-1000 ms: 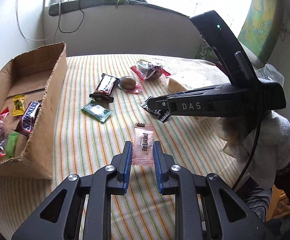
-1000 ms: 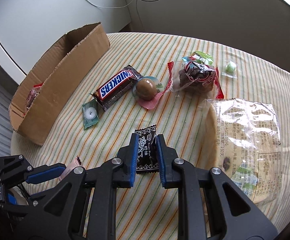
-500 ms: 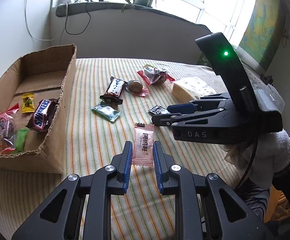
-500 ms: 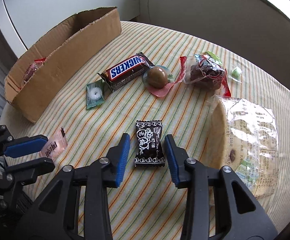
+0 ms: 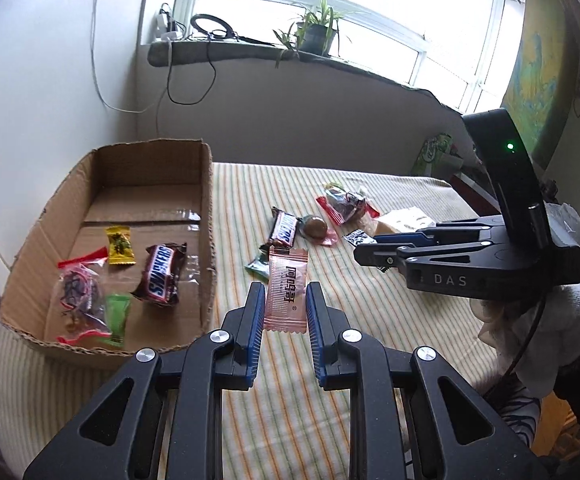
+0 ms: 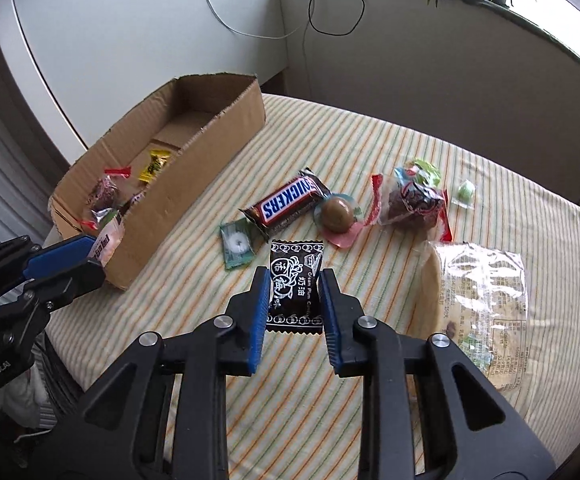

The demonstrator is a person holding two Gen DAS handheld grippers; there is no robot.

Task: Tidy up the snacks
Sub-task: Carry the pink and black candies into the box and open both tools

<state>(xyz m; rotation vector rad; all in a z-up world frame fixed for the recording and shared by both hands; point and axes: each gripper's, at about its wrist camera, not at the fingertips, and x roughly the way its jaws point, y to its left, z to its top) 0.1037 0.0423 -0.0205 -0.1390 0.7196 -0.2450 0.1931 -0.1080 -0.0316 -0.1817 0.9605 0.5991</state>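
Left gripper [image 5: 281, 308] clamps pink candy [image 5: 287, 290], right gripper [image 6: 293, 296] clamps black candy [image 6: 296, 286]: light, crinkly, slippery wrappers; grip mid-body.

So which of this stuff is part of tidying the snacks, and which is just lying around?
Part of the job:
- pink candy in left gripper
- black plum candy in right gripper
- cardboard box
- Snickers bar on the tablecloth

Just lying about:
- potted plant
- cables
- windowsill
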